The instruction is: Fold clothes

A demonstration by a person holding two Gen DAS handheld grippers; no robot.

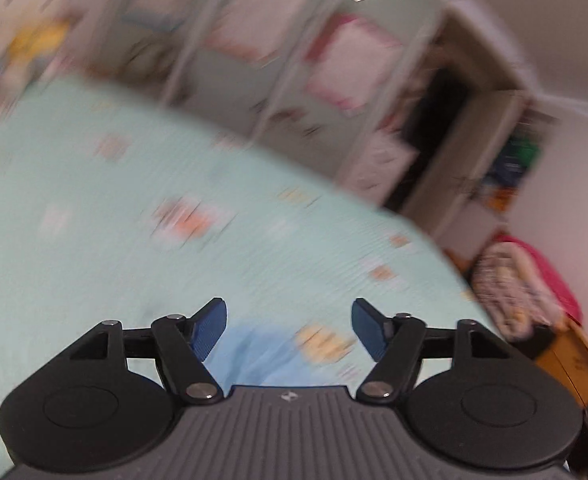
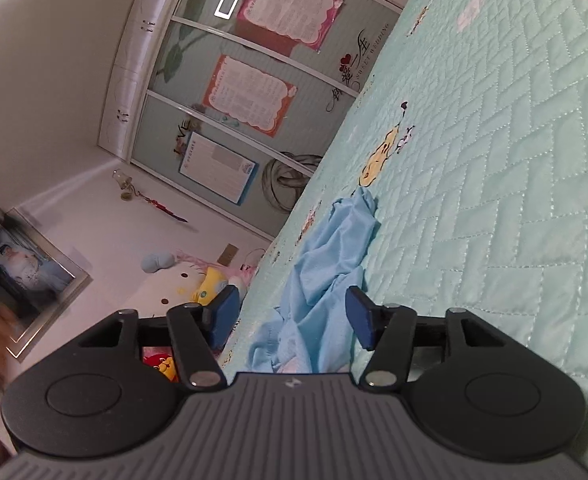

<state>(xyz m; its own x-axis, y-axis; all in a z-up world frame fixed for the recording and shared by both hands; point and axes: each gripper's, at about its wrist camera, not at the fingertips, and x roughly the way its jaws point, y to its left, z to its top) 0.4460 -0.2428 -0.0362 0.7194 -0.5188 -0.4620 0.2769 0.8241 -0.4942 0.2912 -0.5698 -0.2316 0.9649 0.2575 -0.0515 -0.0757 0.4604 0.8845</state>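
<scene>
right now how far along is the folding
Nothing looks folded yet: the light blue garment lies crumpled on the quilted green bedspread. In hand: nothing. The left gripper is open above the cloth, its view motion-blurred; the right gripper is open with cloth between its fingers, not pinched. Left to do: spread it flat, then make every fold.

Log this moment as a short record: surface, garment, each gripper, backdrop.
surface: mint quilted bedspread with cartoon prints
garment: light blue cloth, crumpled, not folded, lying on the bedspread
left gripper: jaws apart, nothing between the pads, blue cloth below it; view blurred
right gripper: jaws apart, cloth lies between the fingers, pads not pressing it
backdrop: wardrobe doors with posters stuck on
</scene>
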